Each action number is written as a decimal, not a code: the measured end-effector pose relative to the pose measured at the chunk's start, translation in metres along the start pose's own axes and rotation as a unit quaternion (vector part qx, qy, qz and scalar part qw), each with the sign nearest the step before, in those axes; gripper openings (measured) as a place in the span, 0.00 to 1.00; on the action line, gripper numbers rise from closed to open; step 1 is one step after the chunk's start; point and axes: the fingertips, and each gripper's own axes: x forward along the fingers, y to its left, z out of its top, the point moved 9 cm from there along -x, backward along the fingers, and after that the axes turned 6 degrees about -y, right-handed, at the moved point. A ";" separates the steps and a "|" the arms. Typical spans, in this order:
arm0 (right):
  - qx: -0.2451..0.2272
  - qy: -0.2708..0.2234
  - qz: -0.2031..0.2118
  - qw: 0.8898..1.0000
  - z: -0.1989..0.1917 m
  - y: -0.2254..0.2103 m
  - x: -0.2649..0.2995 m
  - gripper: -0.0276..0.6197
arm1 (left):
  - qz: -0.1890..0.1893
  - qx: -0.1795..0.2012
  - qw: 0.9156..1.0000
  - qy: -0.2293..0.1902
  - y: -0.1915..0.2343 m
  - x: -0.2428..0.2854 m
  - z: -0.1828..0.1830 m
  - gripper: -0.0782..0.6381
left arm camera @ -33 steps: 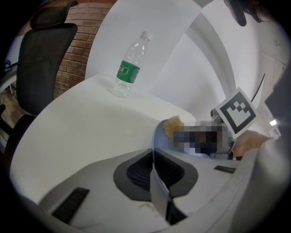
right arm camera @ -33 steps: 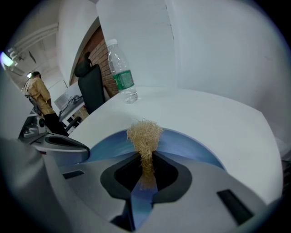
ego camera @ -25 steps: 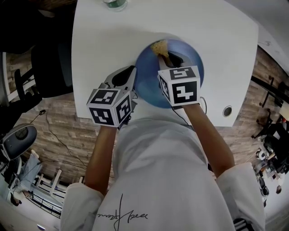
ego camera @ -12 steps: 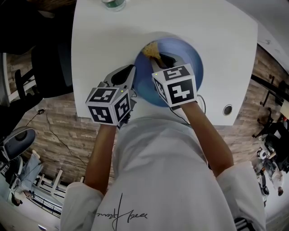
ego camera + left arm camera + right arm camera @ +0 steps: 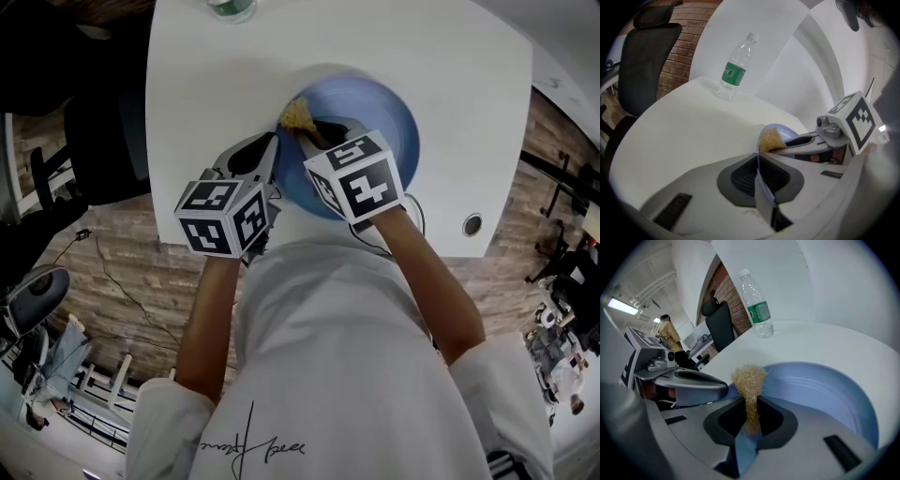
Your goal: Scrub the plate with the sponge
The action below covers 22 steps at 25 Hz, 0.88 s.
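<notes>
Nearest the person, the left tongs [image 5: 757,157] are clenched on the rim of the blue plate [image 5: 386,101]. In the left gripper view a thin blue edge runs straight between the two pads, with no gap either side. That grip sits at the plate's near-left edge and seems to be what steadies the dish.

Just beside them, over the plate's near half, the right tongs [image 5: 750,401] are grasping the sponge [image 5: 748,378]. It is a tan, fibrous tuft, pinched at its lower end so the bushy head stands clear beyond the jaw tips. From the head view the sponge [image 5: 296,114] lies at the plate's left rim, close to where the left tongs hold. I cannot tell whether it is pressing on the surface or just above it.

The plate rests on the white desk [image 5: 450,56], well in from its edges. A water bottle [image 5: 230,7] stands upright beyond the plate, well apart from it at the desk's far side.

By my reading, scrubbing is the step in hand, with the stroke at the left end of its sweep. The next move calls for carrying the sponge back across the well towards the plate's right side. It should bear down enough for the fibres to rub, while the left tongs hold the rim firm so the dish does not slide or tip.
</notes>
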 end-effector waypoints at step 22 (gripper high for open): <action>0.141 0.036 0.101 0.984 -0.022 0.006 0.002 0.11 | 0.003 -0.006 1.000 -0.004 0.001 0.003 0.000 0.14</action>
